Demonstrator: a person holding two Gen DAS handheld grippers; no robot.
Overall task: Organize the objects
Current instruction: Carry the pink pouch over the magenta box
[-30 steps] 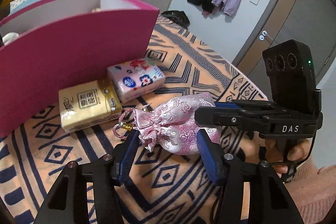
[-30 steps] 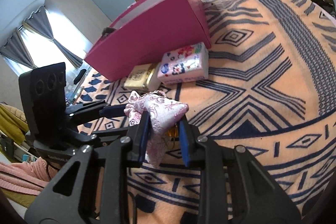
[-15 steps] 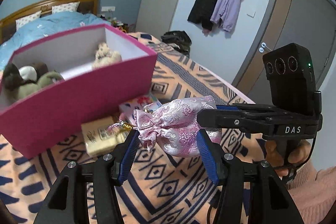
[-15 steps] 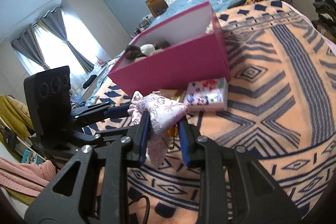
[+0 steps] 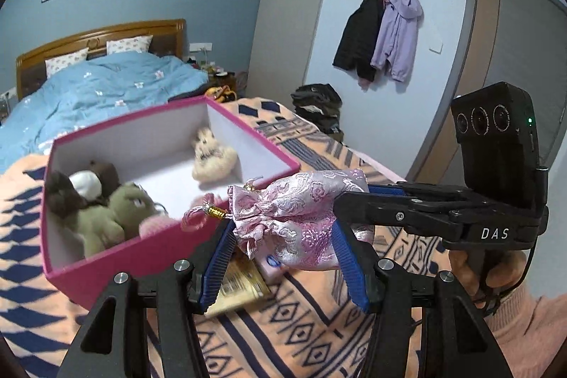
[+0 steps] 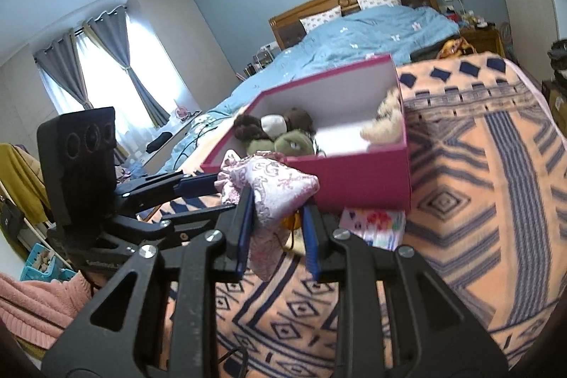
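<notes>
A pink brocade drawstring pouch (image 5: pixel 294 215) hangs in the air in front of the open magenta box (image 5: pixel 141 254). My right gripper (image 6: pixel 276 236) is shut on the pouch (image 6: pixel 273 190); it reaches in from the right in the left wrist view. My left gripper (image 5: pixel 283 261) is open with its blue pads on either side of the pouch, not squeezing it. The box (image 6: pixel 358 183) holds several plush toys (image 5: pixel 106 211), among them a cream one (image 5: pixel 212 158) at its far end.
A gold tissue pack (image 5: pixel 237 289) and a flowered tissue pack (image 6: pixel 375 222) lie on the patterned orange blanket (image 6: pixel 478 201) just in front of the box. A bed with a blue duvet (image 5: pixel 99 91) lies behind. Coats hang on the right wall.
Both grippers have risen with the pouch, from blanket level to above the box's near rim. The box's inside and the toys have come into view. The right grip has not changed.
</notes>
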